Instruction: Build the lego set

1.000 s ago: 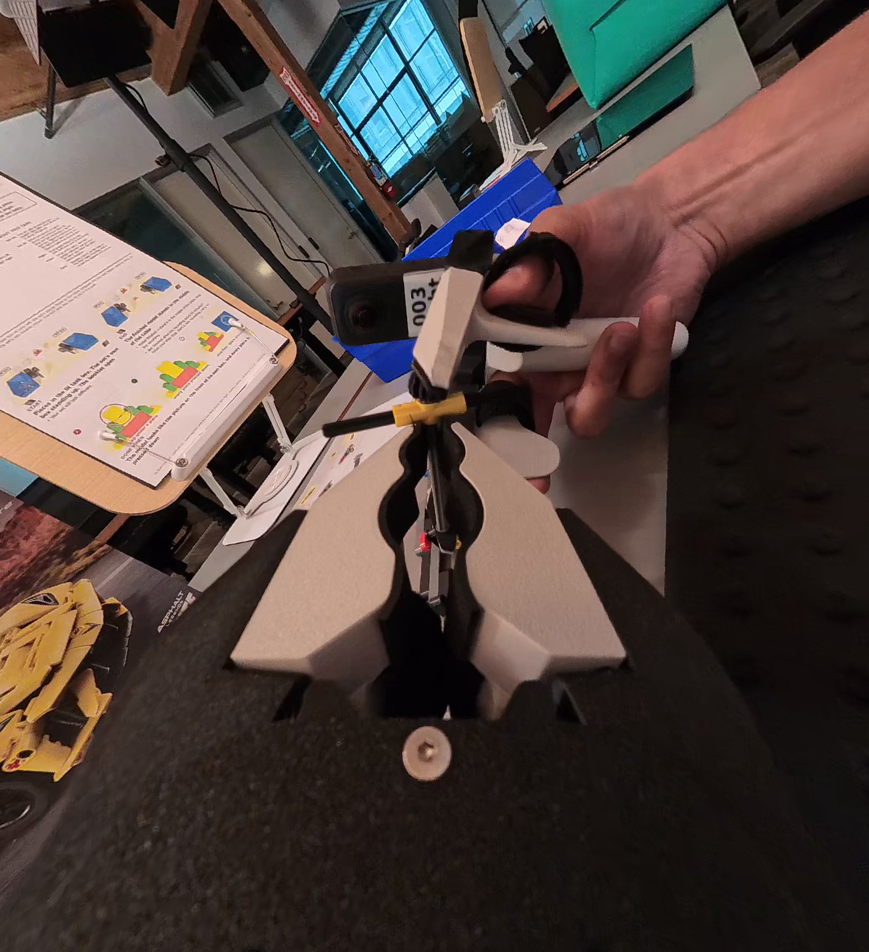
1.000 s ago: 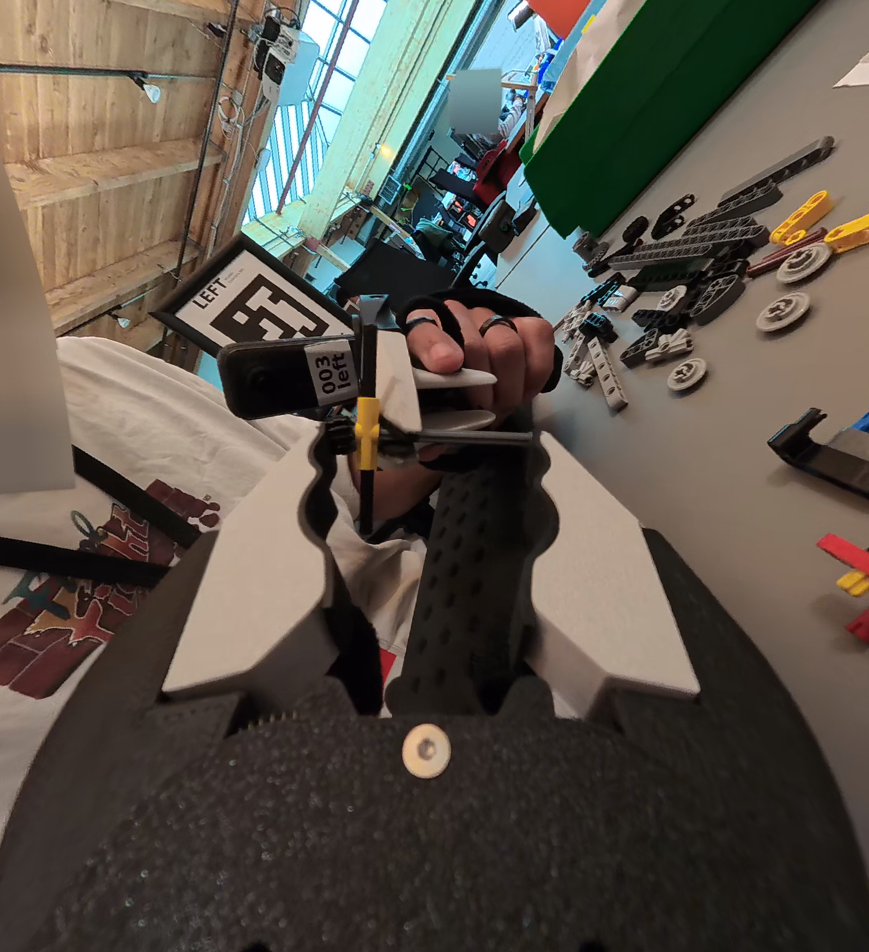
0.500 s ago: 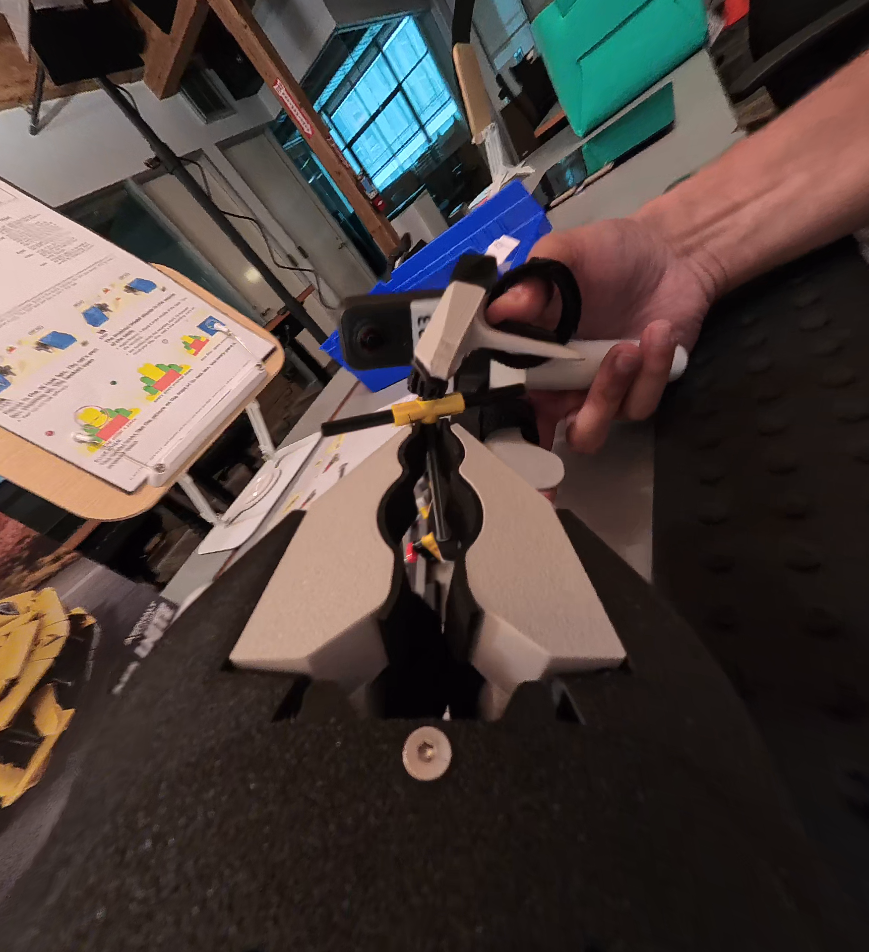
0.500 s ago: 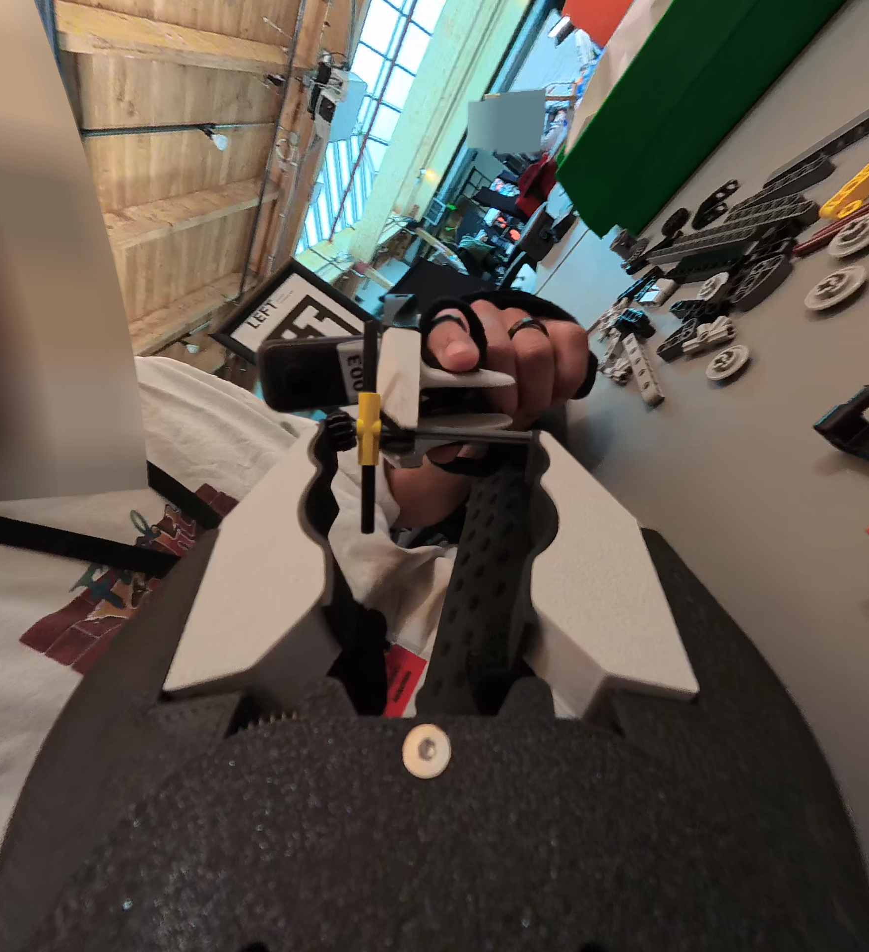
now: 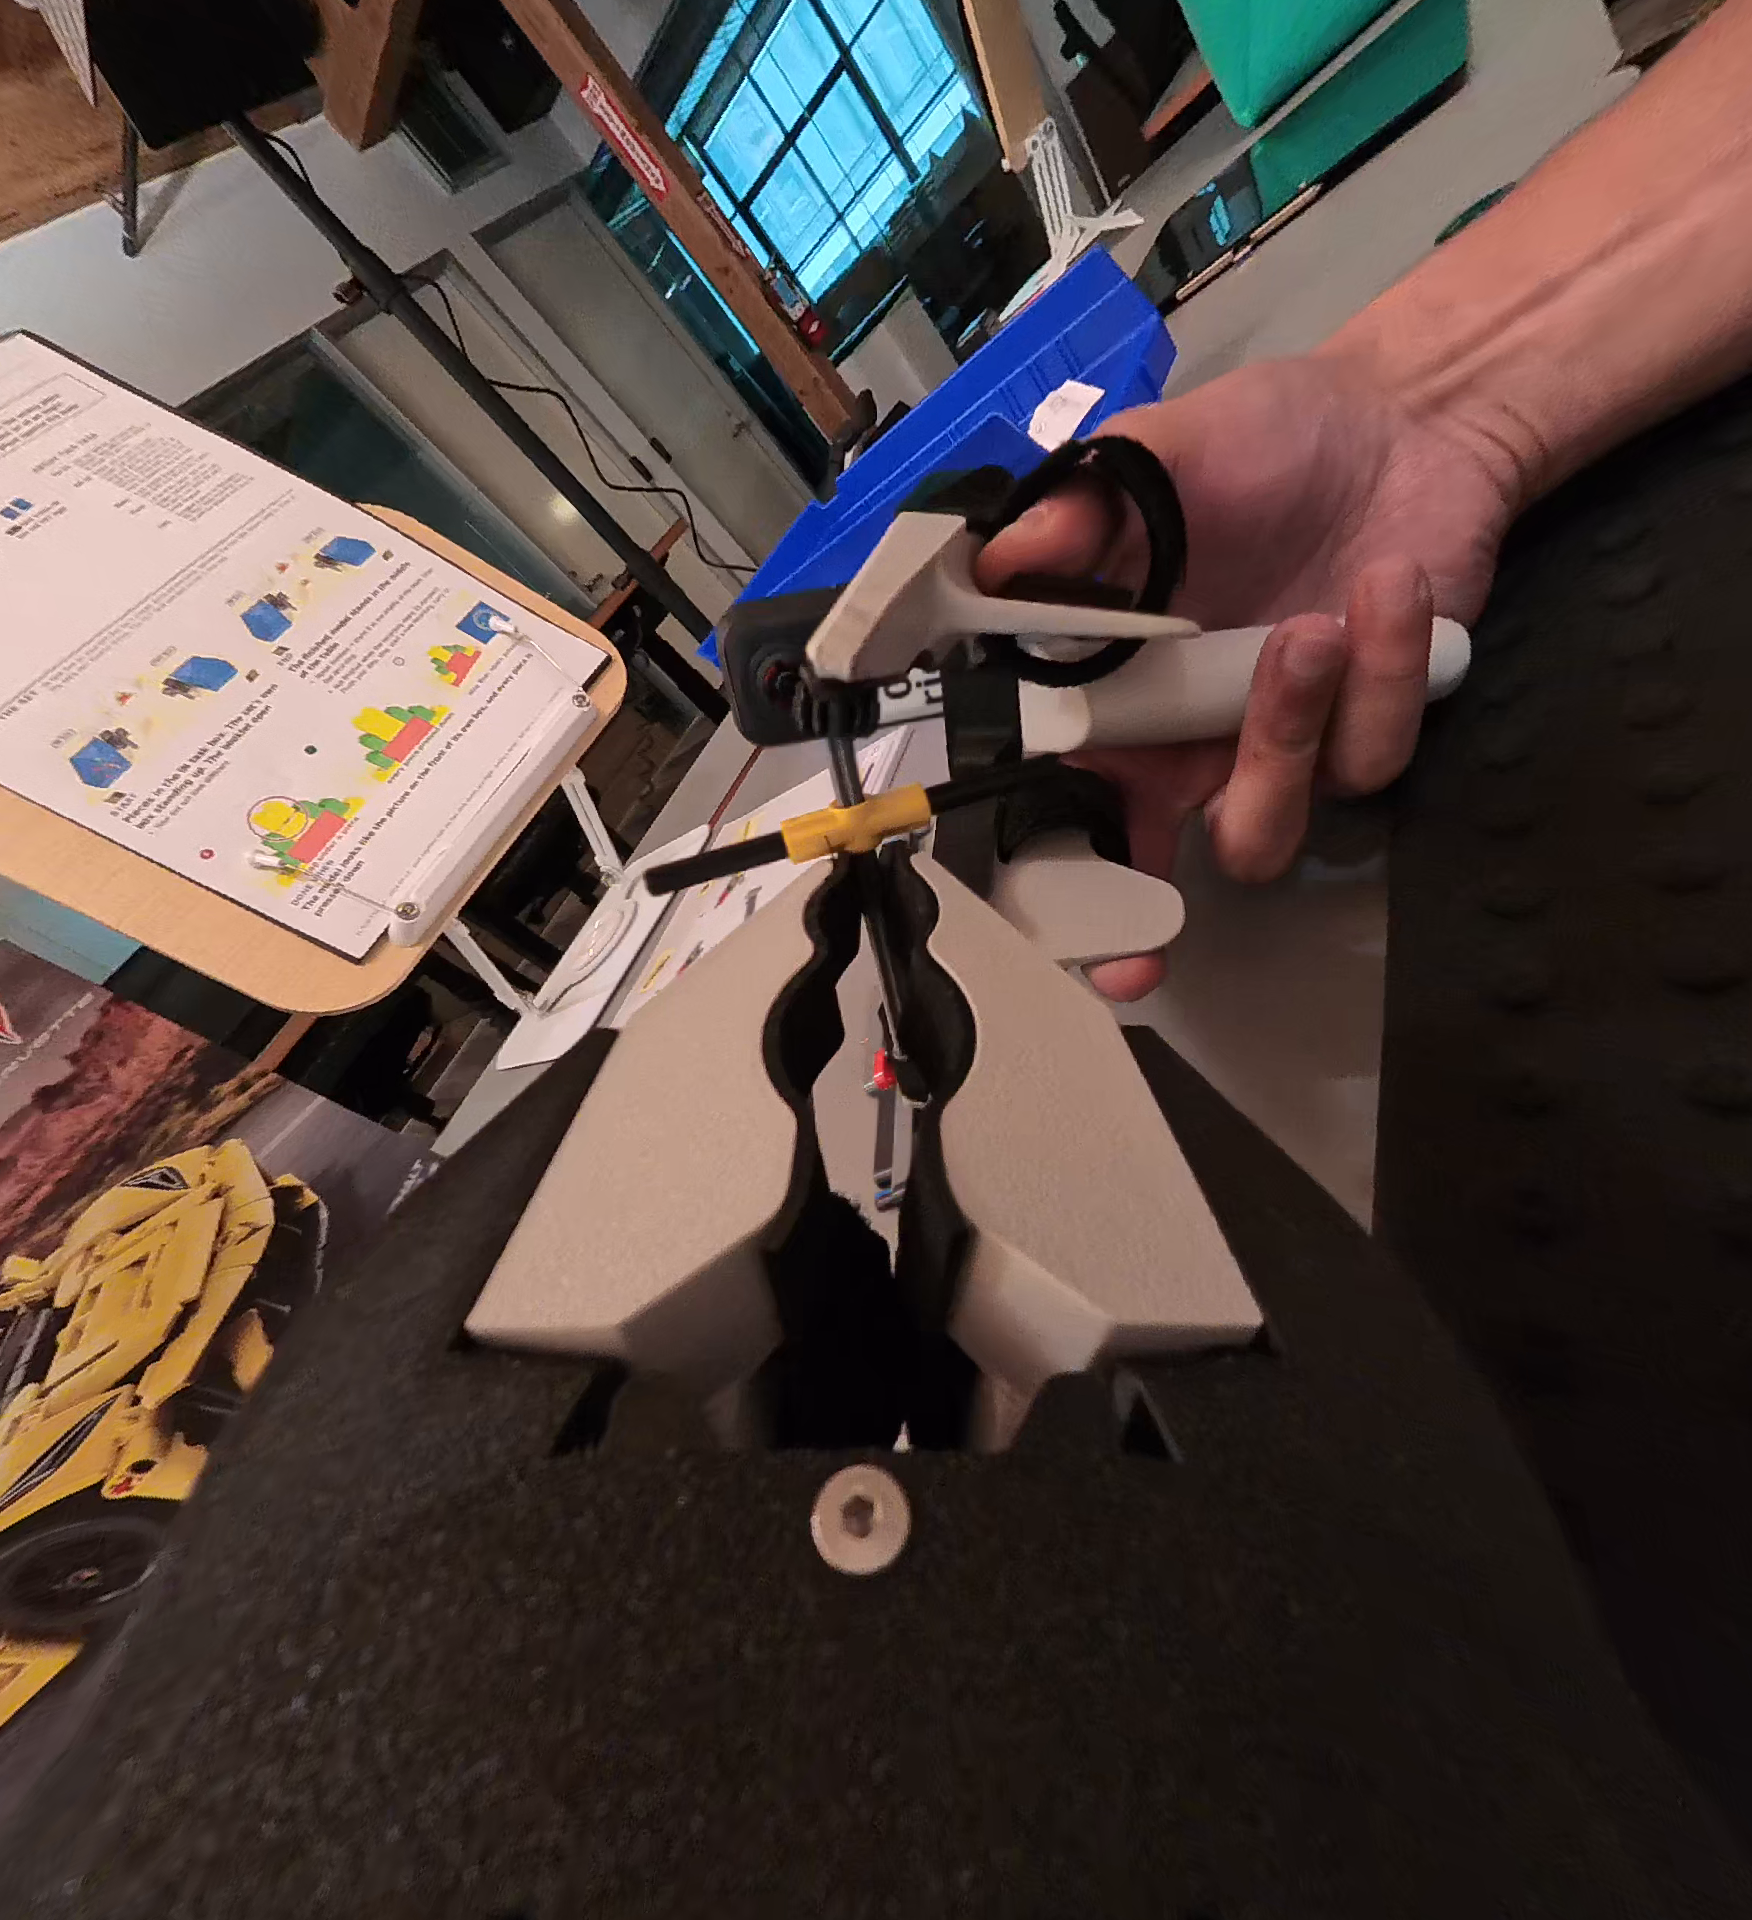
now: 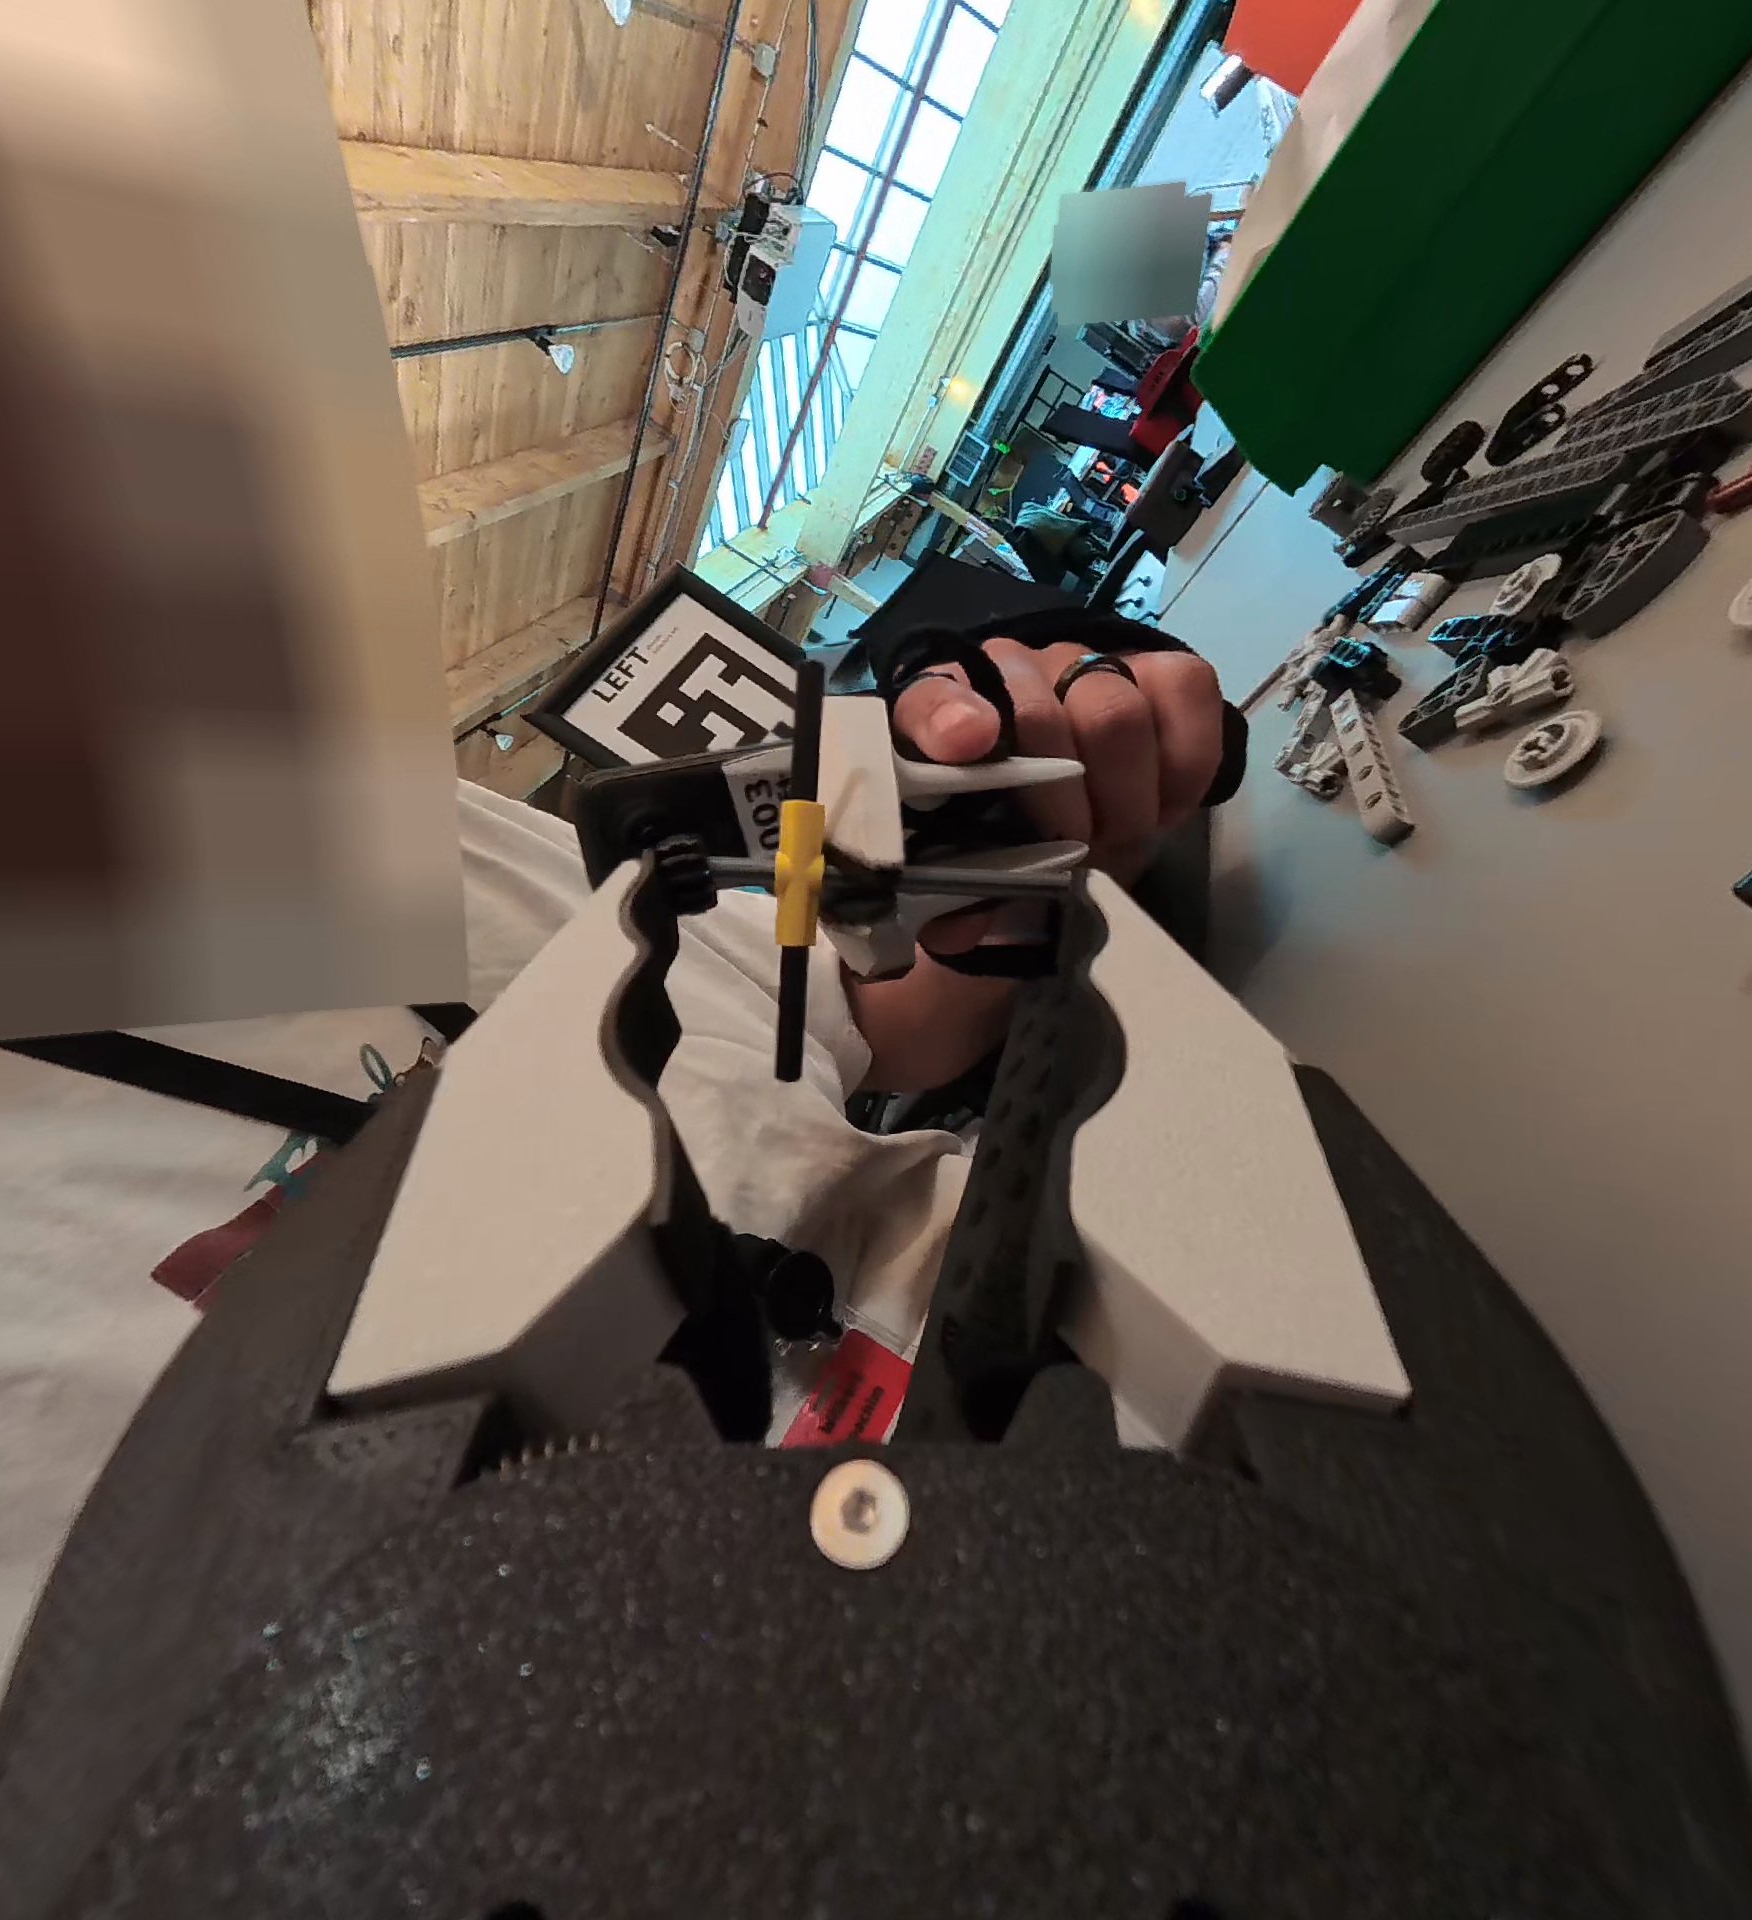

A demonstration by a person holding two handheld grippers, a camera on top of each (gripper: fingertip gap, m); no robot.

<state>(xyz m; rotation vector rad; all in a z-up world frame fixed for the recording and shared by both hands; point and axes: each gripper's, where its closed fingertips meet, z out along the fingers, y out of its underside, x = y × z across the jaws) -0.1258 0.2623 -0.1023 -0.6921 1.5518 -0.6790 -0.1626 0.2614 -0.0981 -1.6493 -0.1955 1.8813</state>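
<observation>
Right wrist view: looks across a grey surface [image 6: 1474, 935] strewn with loose lego parts [image 6: 1537, 582] beside a green bin [image 6: 1474, 260], with a timber wall [image 6: 539, 416] behind. Left wrist view: takes in an instruction sheet [image 5: 176, 644] on a wooden board [image 5: 176, 914], a blue bin [image 5: 1007, 416] and a yellow-car box [image 5: 103, 1351]. Blocked mid-frame by the right hand [image 5: 1319, 623] and left hand [image 6: 1059, 727]. Left gripper [image 5: 872, 883]: jaws nearly closed on a grey axle [image 5: 887, 987] bearing a yellow connector [image 5: 851, 826]. Right gripper [image 6: 867, 888]: jaws wide apart, clamping nothing, black gear [image 6: 685, 878] at one tip.
</observation>
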